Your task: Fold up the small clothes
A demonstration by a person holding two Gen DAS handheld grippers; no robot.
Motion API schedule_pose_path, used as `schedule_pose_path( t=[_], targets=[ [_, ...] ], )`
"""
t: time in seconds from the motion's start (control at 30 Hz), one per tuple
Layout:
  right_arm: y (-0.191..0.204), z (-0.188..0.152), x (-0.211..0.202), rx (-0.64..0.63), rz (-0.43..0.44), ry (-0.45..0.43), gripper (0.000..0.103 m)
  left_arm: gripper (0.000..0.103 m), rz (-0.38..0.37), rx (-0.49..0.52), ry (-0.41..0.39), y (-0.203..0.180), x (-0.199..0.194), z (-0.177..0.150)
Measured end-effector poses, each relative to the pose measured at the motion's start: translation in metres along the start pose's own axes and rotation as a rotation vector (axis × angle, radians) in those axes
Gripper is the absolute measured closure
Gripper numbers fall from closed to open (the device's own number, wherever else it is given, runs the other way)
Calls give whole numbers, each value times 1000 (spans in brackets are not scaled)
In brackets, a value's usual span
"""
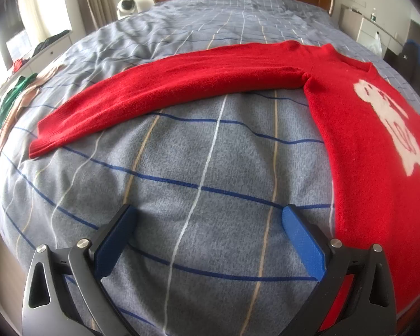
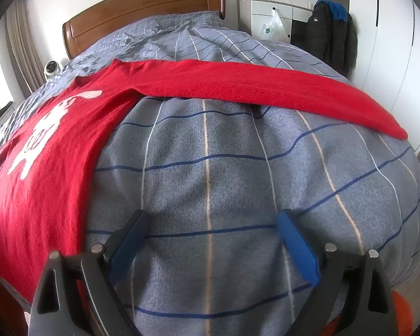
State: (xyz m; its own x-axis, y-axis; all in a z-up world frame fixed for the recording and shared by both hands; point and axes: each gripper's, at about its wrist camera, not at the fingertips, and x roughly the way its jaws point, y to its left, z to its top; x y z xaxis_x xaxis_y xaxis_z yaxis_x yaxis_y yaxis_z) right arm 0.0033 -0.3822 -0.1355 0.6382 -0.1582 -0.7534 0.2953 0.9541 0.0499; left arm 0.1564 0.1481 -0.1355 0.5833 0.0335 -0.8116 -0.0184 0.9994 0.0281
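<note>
A red knit sweater [image 1: 358,145] with a white cartoon figure on its chest lies flat on the bed, both sleeves spread out sideways. In the left wrist view one sleeve [image 1: 159,95] reaches left, its cuff at the far left. In the right wrist view the sweater body [image 2: 42,168] lies at the left and the other sleeve [image 2: 266,89] reaches right. My left gripper [image 1: 207,218] is open and empty over bare quilt, just left of the sweater's side edge. My right gripper [image 2: 212,221] is open and empty over bare quilt, just right of the sweater's other side.
The bed has a grey-blue checked quilt [image 1: 198,168] and a wooden headboard [image 2: 142,14]. Green and peach clothes [image 1: 14,103] lie at the bed's left edge. A white fan [image 1: 126,7], a white cabinet [image 2: 268,16] and hanging dark jackets [image 2: 330,33] stand around the bed.
</note>
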Motion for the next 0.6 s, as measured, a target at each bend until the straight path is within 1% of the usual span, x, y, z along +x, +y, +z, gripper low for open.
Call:
schedule_pose_path(
  t=[0.6],
  targets=[
    [1, 0, 1, -4, -2, 1, 9, 1, 3, 1, -10, 1, 0, 0]
  ],
)
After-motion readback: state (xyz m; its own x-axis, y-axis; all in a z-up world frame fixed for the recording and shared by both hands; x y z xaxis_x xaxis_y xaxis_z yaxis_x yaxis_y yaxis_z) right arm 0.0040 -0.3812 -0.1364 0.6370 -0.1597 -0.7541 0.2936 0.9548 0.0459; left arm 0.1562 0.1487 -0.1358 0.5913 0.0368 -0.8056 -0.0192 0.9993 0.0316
